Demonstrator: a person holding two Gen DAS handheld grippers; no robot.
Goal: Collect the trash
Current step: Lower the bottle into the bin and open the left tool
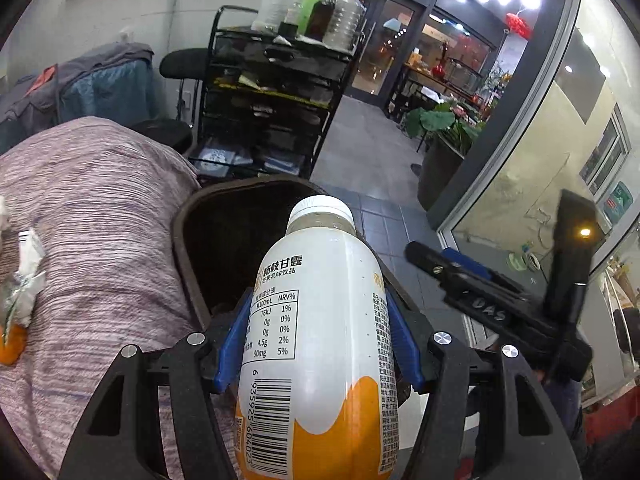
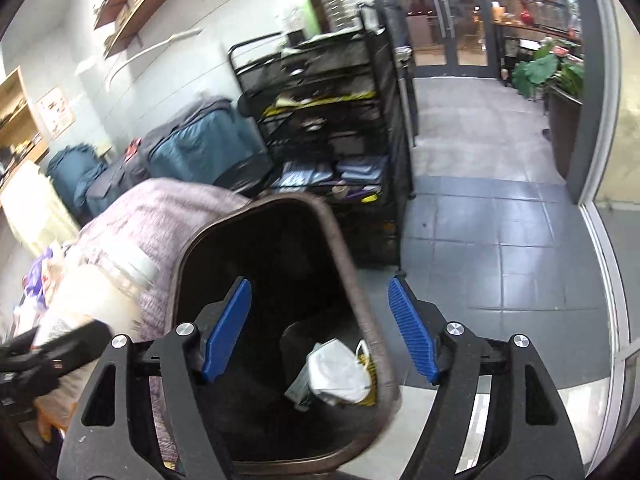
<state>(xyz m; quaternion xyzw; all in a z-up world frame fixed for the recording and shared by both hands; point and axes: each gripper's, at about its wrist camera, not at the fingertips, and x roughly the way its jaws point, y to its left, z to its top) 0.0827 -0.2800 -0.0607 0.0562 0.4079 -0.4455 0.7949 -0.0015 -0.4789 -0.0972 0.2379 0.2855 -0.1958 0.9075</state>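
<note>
My left gripper (image 1: 318,344) is shut on a white and orange drink bottle (image 1: 320,320) with a white cap, held over the near rim of a dark trash bin (image 1: 188,248). In the right wrist view the same bottle (image 2: 92,300) shows blurred at the left. My right gripper (image 2: 320,328) is open and empty above the trash bin (image 2: 352,280), which holds a white face mask (image 2: 336,372) and wrappers. The right gripper also shows at the right of the left wrist view (image 1: 500,300).
A table under a purple striped cloth (image 1: 88,240) stands left of the bin, with crumpled wrappers (image 1: 20,280) on it. A black wire cart (image 1: 276,92) with bottles stands behind. Grey floor tiles (image 2: 500,240) and a glass wall (image 1: 540,160) lie to the right.
</note>
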